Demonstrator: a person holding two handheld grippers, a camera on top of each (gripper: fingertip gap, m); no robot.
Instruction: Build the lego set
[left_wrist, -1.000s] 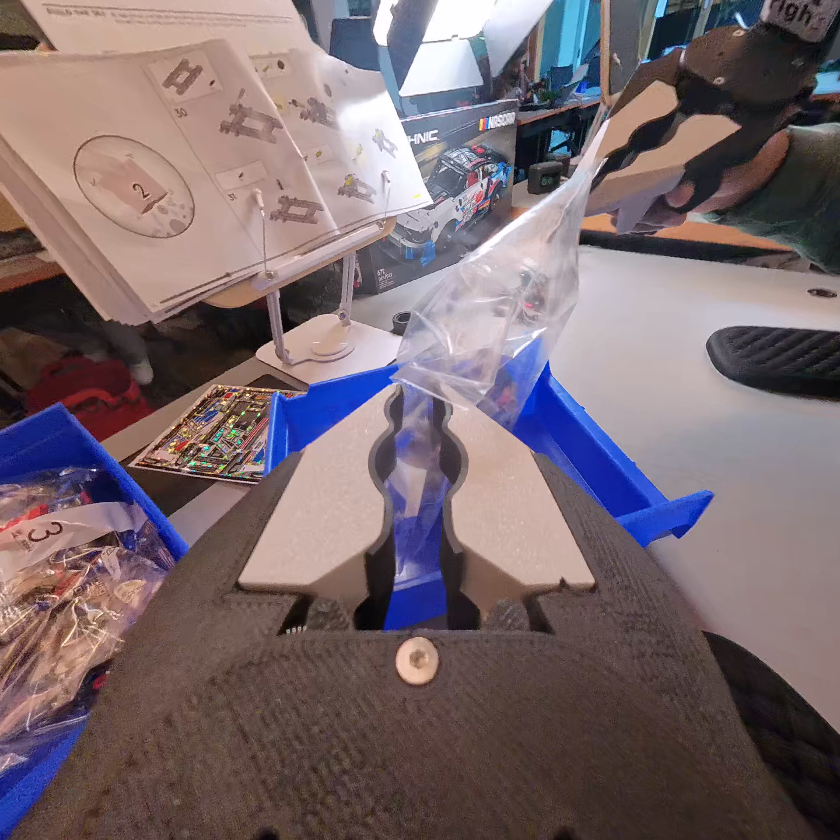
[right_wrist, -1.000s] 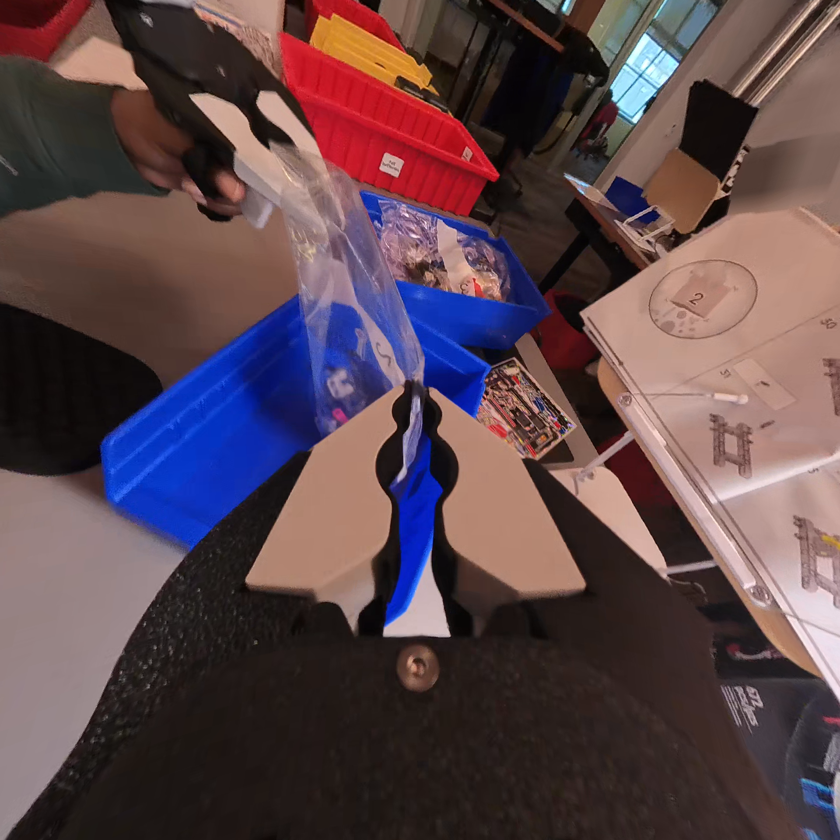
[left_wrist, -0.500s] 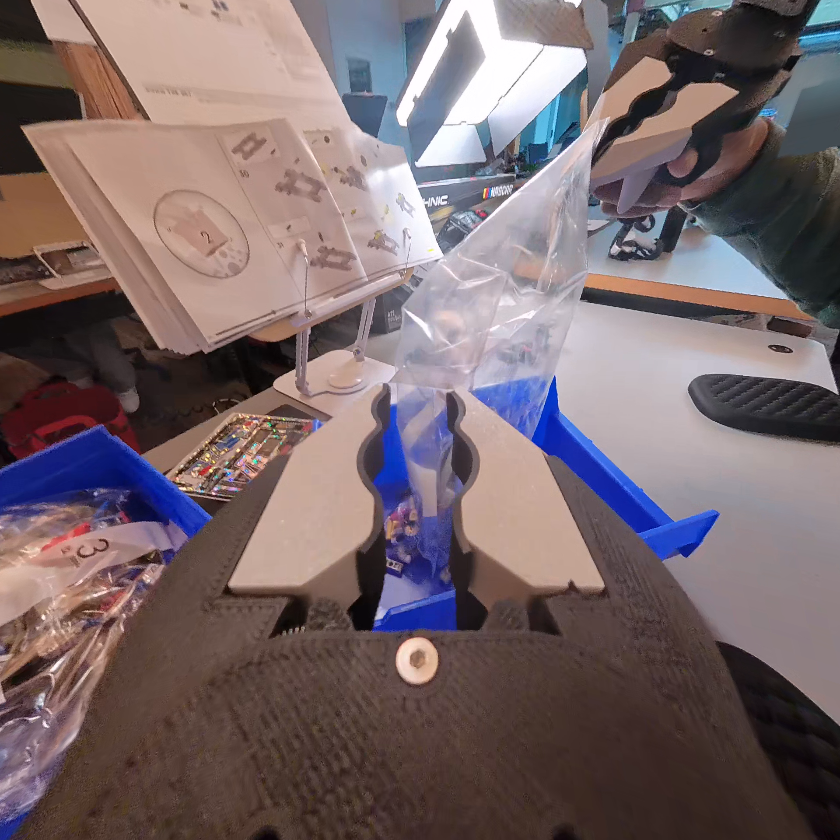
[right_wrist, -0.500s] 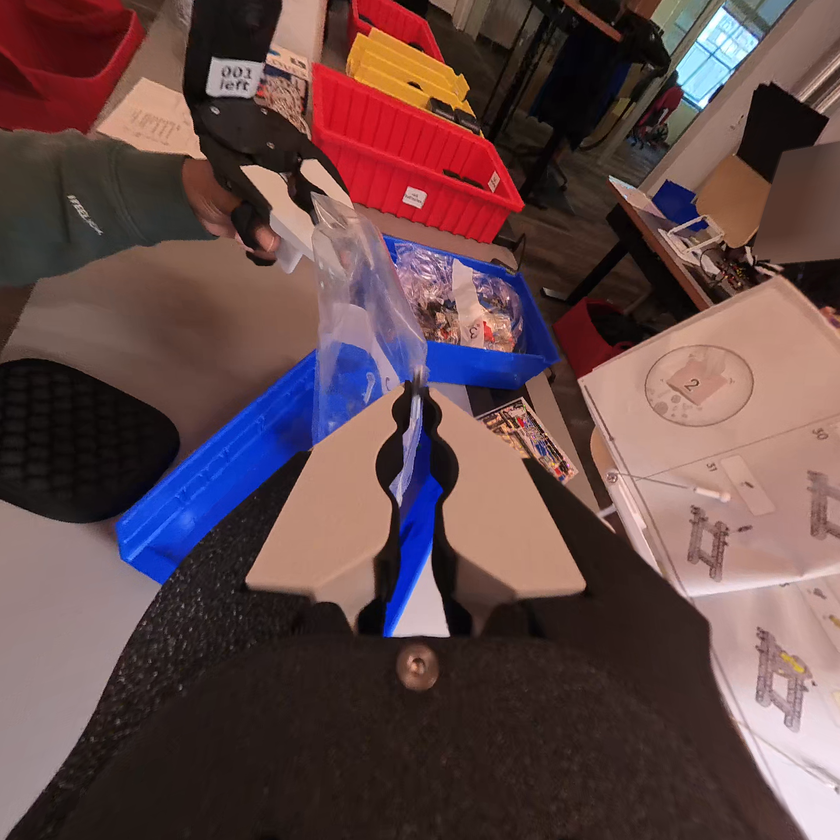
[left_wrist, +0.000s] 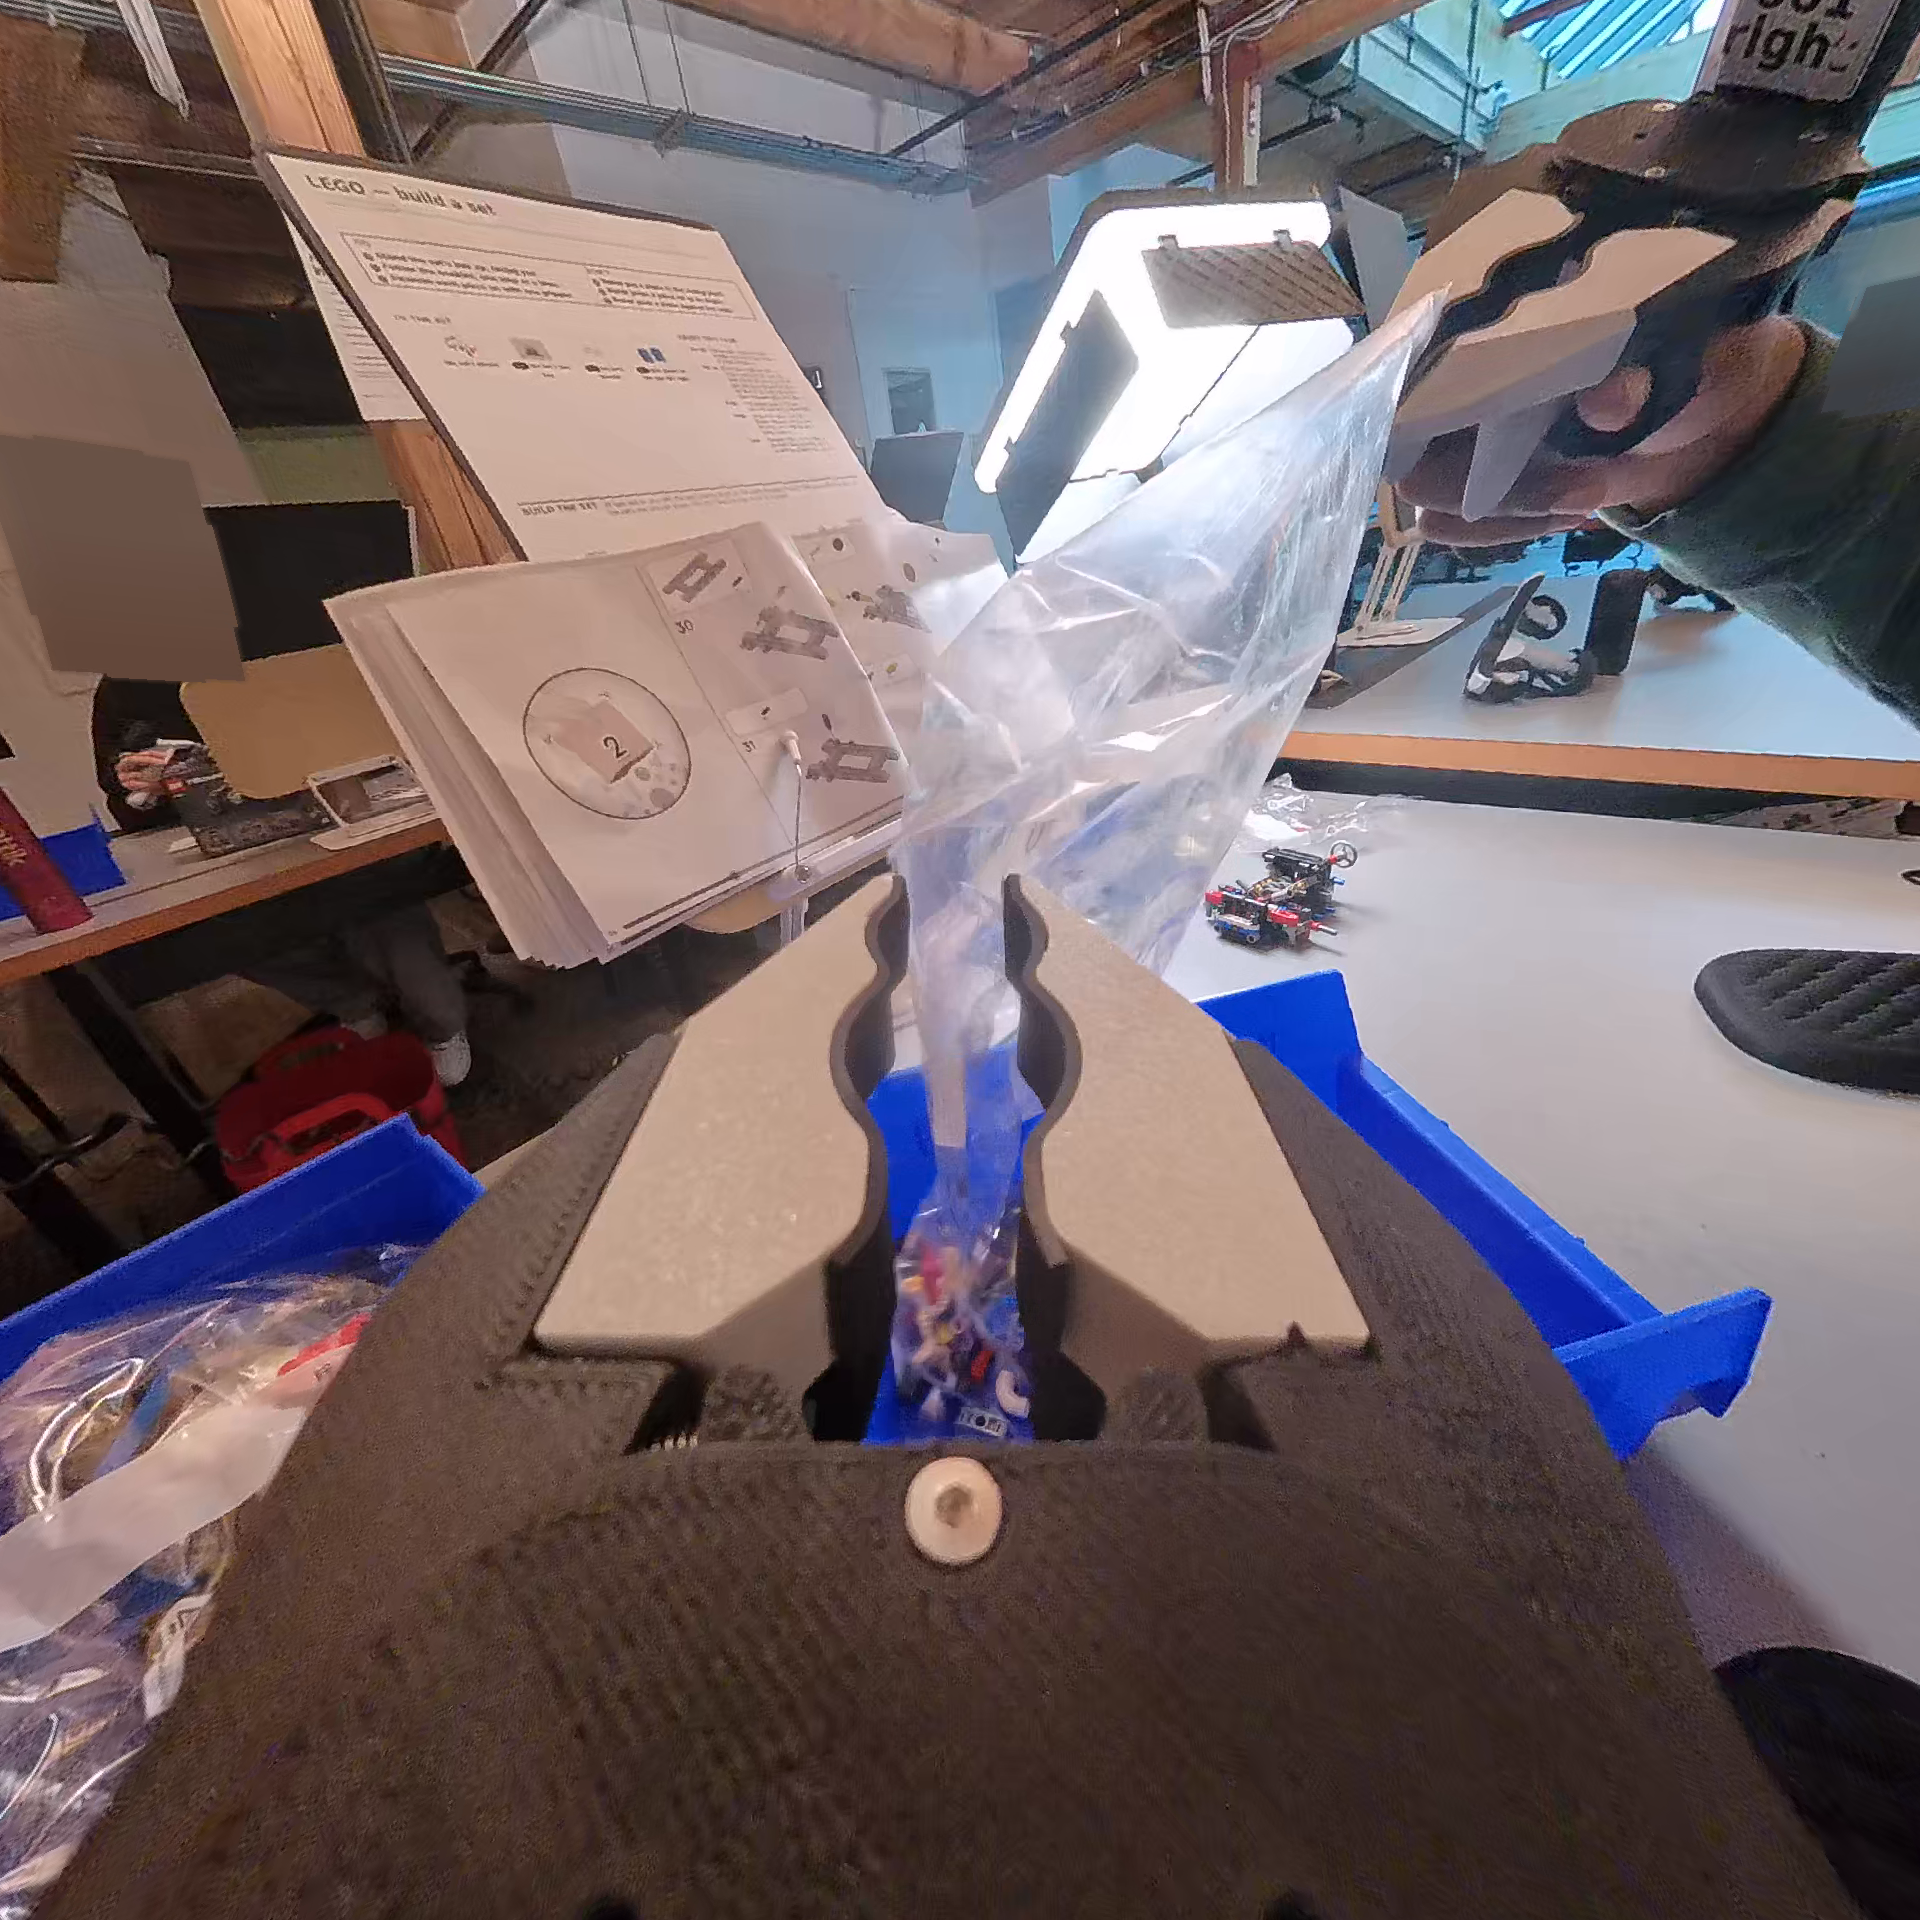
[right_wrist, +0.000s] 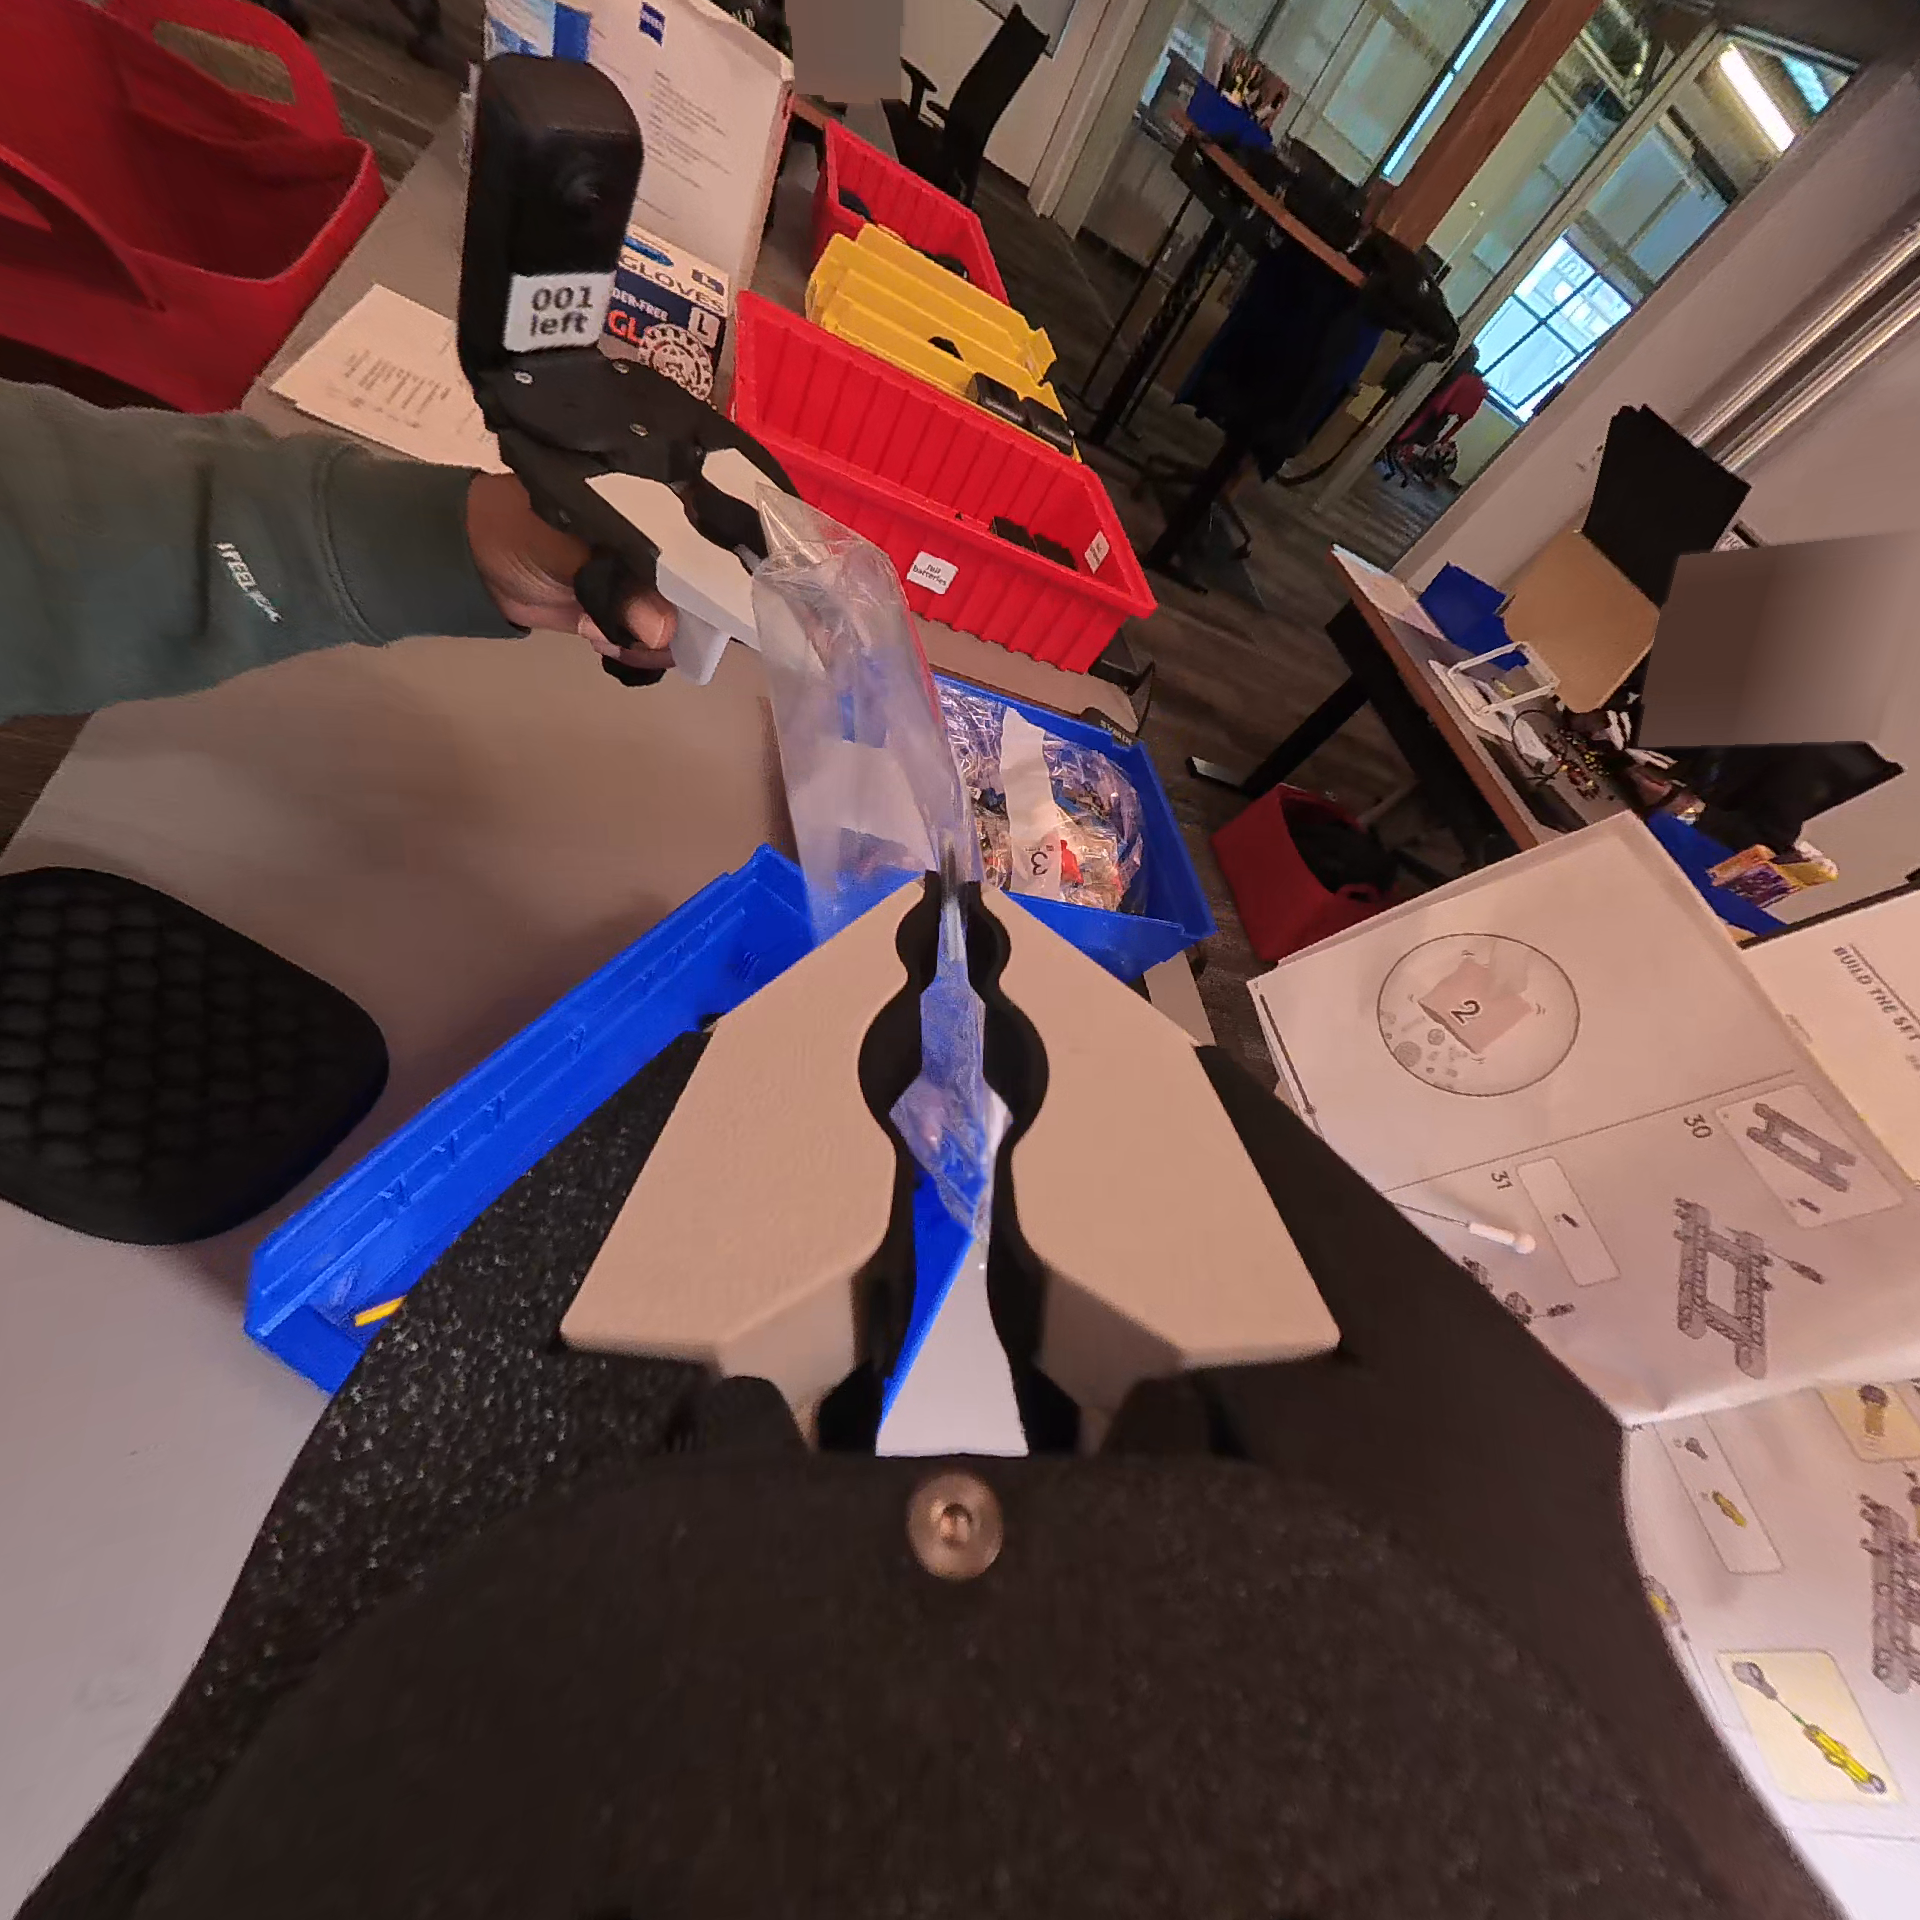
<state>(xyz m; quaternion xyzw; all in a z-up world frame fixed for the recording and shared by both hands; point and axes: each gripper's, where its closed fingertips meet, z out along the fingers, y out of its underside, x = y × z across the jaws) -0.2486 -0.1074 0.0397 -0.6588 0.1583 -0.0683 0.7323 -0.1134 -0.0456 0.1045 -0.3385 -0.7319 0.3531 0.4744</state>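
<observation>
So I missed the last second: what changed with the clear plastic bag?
The left gripper opened its jaws and let go of the clear plastic bag; small bricks now lie in the blue plastic bin. The right gripper is still clamped on the bag.

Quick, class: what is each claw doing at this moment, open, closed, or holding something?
Left claw: open, its fingers apart on either side of the clear plastic bag, not pinching it.
Right claw: closed on the bag's top edge.

The grey counter (left_wrist: 1558, 1039) is carrying a blue bin (left_wrist: 1455, 1174) nearby, a black mesh pad (left_wrist: 1829, 1013) to the right, and a small Lego chassis (left_wrist: 1273, 899) farther off.
</observation>
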